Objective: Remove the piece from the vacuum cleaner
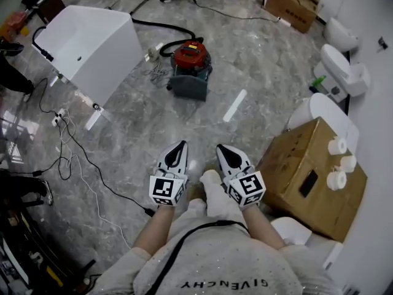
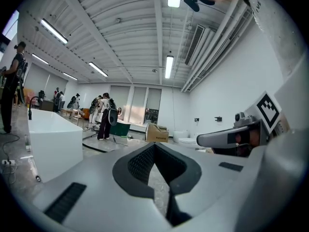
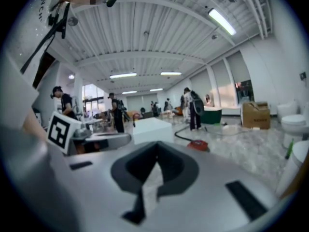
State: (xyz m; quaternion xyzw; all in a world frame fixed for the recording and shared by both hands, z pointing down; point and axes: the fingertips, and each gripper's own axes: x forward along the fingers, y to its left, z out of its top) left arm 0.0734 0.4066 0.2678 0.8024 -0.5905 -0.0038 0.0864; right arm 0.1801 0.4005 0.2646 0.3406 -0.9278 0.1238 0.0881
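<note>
Nothing started yet, left tongs [image 1: 179, 146] and right tongs [image 1: 223, 150] pinched together empty, gotta reach the vacuum cleaner [image 1: 190, 58] at 12 o'clock.

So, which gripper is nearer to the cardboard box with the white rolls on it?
Right. The right gripper is just left of the cardboard box, close beside it; the left gripper is farther left, beyond the right one. Neither touches it.

The vacuum cleaner [image 1: 191, 57] sits far off, its parts too small to tell apart.
</note>
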